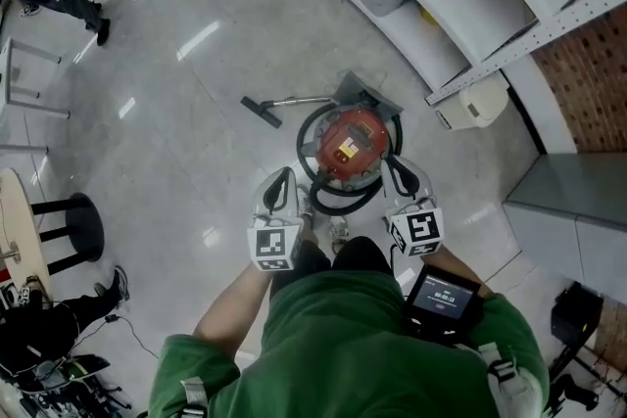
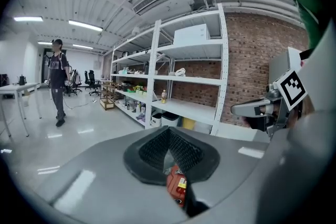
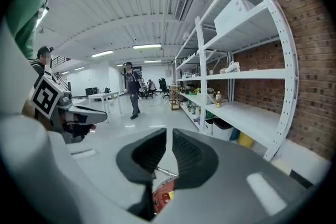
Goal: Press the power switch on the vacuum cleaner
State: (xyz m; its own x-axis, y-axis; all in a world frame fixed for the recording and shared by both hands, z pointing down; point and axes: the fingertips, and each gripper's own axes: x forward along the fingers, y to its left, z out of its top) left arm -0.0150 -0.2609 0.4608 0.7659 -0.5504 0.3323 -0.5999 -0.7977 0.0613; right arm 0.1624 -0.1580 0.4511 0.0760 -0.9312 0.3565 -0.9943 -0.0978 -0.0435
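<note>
I see the red canister vacuum cleaner [image 1: 351,144] standing on the glossy grey floor [image 1: 196,64] just ahead of me, with its black hose [image 1: 310,130] looped around the body. Its wand and floor nozzle [image 1: 263,111] lie off to its left, and the white shelving [image 1: 460,5] is beyond. I hold both grippers above it and clear of it. The left gripper [image 1: 282,179] hangs over its near-left edge and the right gripper [image 1: 404,179] over its near-right edge, so the canister sits between and just beyond them. In the left gripper view the left gripper [image 2: 169,131] has its pads meeting at the tips with nothing between them, and a sliver of the vacuum cleaner [image 2: 177,190] shows below. In the right gripper view the right gripper [image 3: 169,136] is parted by only a narrow slit and empty, with the vacuum cleaner [image 3: 161,198] below. I cannot pick out the power switch from here.
</note>
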